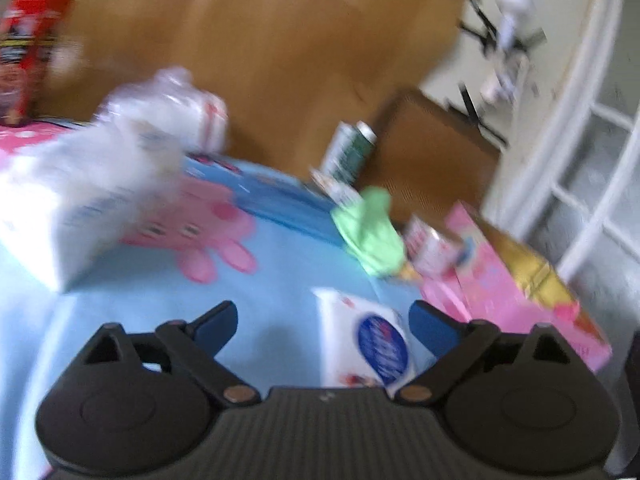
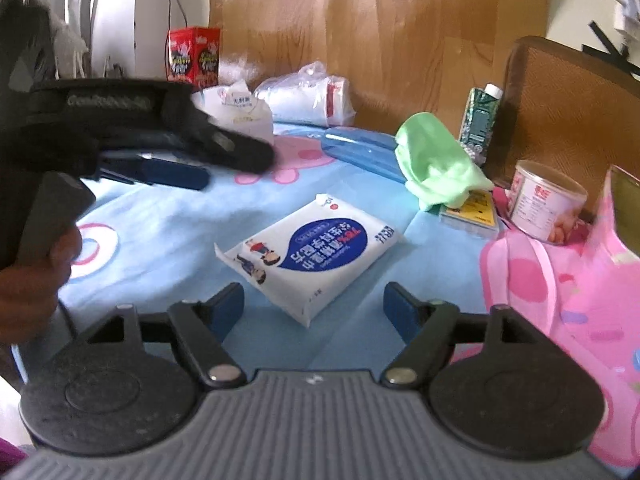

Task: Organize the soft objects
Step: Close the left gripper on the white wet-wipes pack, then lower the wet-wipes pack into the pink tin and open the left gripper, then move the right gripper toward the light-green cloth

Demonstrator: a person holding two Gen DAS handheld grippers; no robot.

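A white tissue pack with a blue label (image 2: 308, 252) lies flat on the blue tablecloth, just ahead of my open, empty right gripper (image 2: 314, 304). In the blurred left wrist view the pack (image 1: 366, 340) lies near the right finger of my open, empty left gripper (image 1: 322, 326). The left gripper also shows from the side in the right wrist view (image 2: 180, 164), above the table's left part. A green cloth (image 2: 436, 164) lies crumpled at the back right; it also shows in the left wrist view (image 1: 372, 236). A white tissue box (image 1: 68, 208) stands at the left.
A pink bag (image 2: 580, 280) stands open at the right, with a round tin (image 2: 544, 204) behind it. A green carton (image 2: 480, 120), a plastic-wrapped white bundle (image 2: 308, 100) and a red box (image 2: 194, 54) stand along the wooden wall. A chair back (image 2: 568, 100) is at the right.
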